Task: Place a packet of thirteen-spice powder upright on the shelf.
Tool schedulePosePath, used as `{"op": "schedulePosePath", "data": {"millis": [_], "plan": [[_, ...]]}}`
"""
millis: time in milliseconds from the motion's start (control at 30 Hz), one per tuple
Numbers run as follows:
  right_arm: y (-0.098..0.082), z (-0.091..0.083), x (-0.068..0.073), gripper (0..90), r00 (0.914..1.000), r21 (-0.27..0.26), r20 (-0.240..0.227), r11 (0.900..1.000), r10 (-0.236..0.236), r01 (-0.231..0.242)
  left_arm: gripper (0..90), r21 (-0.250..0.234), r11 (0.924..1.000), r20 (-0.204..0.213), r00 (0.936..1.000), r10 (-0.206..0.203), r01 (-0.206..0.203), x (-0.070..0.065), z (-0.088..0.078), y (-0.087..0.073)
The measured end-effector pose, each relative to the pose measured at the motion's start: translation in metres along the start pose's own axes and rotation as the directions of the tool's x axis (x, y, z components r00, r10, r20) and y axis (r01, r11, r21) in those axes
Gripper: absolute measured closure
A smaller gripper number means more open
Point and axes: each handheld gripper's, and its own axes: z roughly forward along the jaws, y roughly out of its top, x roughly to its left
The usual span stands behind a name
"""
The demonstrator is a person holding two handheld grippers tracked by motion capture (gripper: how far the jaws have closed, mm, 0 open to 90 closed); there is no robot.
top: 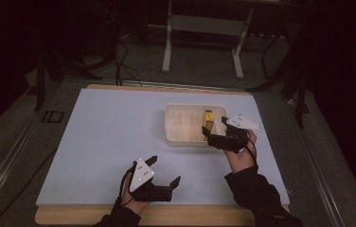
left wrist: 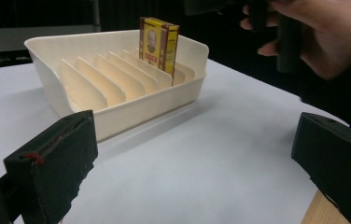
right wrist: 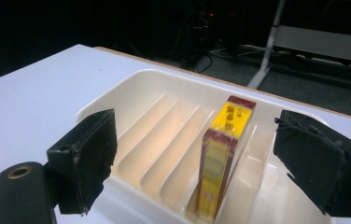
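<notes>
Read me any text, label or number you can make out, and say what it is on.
Yellow box standing upright in the cream tray: red characters on its yellow top panel, too blurred to read.
Same box, front face in the left gripper view: printed label with an emblem, too small to read.
No other readable text.

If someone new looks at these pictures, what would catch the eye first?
Probably the yellow box, standing upright on edge in a slot of the cream divided tray on the pale table. The right hand-held gripper hovers open over the tray's near edge, while the left hand-held gripper rests open nearer the person.
</notes>
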Motion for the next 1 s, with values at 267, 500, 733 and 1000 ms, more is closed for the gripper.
{"op": "schedulePosePath", "data": {"millis": [267, 500, 733, 1000], "plan": [[-0.013, -0.025, 0.001, 13.6, 0.9988, -0.014, -0.047, 1.000, -0.011, 0.010, 1.3, -0.001, 1.0000, 0.003, 1.0000, 0.004, -0.004, -0.001, 0.000, 0.000], [-0.030, -0.053, 0.007, 13.3, 0.9983, -0.028, -0.039, 0.999, -0.043, 0.042, 1.4, 0.000, 1.0000, 0.010, 0.9999, 0.003, -0.003, -0.001, 0.000, 0.000], [-0.043, -0.077, 0.011, 13.4, 0.9965, -0.028, -0.047, 0.997, -0.069, 0.068, 1.3, -0.001, 1.0000, 0.010, 0.9999, 0.004, -0.004, 0.000, -0.001, 0.000], [-0.053, -0.090, 0.012, 13.4, 0.9943, -0.010, -0.052, 0.996, -0.093, 0.092, 1.4, 0.000, 1.0000, 0.013, 0.9999, 0.003, -0.003, 0.000, 0.000, 0.000]]}}
